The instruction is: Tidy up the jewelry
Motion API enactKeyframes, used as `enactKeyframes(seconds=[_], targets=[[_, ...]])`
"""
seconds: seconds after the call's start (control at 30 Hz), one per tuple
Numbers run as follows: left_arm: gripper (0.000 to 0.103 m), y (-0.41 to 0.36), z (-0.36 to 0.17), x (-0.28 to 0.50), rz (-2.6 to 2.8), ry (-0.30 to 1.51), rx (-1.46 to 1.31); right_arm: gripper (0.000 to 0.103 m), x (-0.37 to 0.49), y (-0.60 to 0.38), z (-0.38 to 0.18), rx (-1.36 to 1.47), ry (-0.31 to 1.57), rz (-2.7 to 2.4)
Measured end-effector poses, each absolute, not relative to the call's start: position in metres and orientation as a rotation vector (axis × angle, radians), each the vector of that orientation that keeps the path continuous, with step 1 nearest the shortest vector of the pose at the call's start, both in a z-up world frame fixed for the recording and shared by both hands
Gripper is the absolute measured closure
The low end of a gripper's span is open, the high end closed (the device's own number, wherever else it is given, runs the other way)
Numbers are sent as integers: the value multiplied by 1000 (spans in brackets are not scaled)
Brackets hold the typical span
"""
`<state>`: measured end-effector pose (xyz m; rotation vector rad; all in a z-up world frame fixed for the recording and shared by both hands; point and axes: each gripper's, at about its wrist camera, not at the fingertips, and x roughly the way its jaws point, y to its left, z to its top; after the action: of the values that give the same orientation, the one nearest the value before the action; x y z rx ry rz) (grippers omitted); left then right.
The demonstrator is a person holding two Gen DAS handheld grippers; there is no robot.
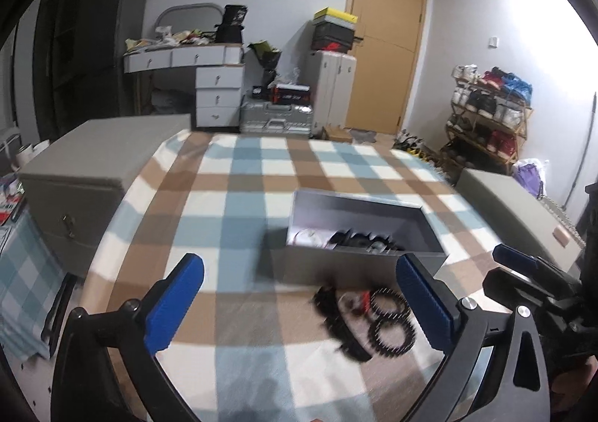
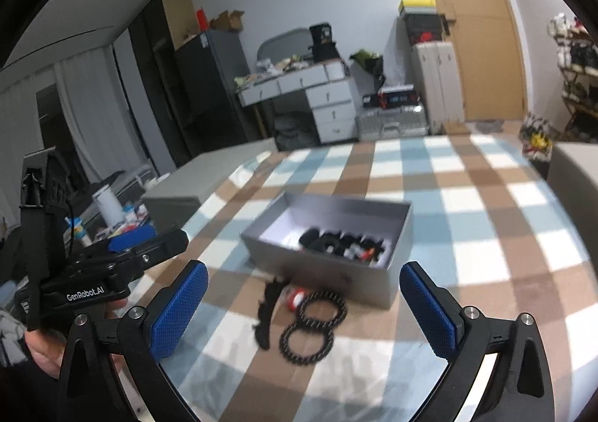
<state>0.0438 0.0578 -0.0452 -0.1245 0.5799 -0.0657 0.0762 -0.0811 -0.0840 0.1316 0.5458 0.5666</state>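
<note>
An open grey box (image 1: 336, 267) (image 2: 329, 272) stands on the checked cloth with black jewelry (image 1: 358, 240) (image 2: 336, 244) inside. In front of it lie a black beaded loop twisted into a figure eight (image 1: 388, 319) (image 2: 316, 325), a black spiky strand (image 1: 332, 317) (image 2: 267, 313) and a small red and white piece (image 2: 295, 296). My left gripper (image 1: 299, 268) (image 2: 149, 246) is open above the cloth, the loose pieces near its right finger. Open too, my right gripper (image 2: 304, 272) (image 1: 523, 261) frames the figure eight from above. Neither holds anything.
The checked cloth (image 1: 231, 197) covers the whole table. Grey storage chests flank it on the left (image 1: 93, 175) and right (image 1: 515, 205). Cluttered small items (image 2: 123, 216) lie past the left edge. A drawer desk (image 1: 216, 85), suitcases, a door and a shoe rack (image 1: 486, 115) stand beyond.
</note>
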Motion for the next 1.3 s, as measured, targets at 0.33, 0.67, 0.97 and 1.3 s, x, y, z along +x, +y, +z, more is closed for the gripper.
enactKeyframes(seconds=[0.33,0.67,0.97,1.3], targets=[[3,78,-79,28,11,666,-180,11,82,-48,-116,96,636,683],[3,91,-100,23,27,732,-223,40,112,-17,-135,0,704,674],[3,90,-100,28,42,727,-185,66,134,-6,-148,-32,800,616],[3,89,-101,34,43,749,-182,86,131,4,-152,-149,803,549]])
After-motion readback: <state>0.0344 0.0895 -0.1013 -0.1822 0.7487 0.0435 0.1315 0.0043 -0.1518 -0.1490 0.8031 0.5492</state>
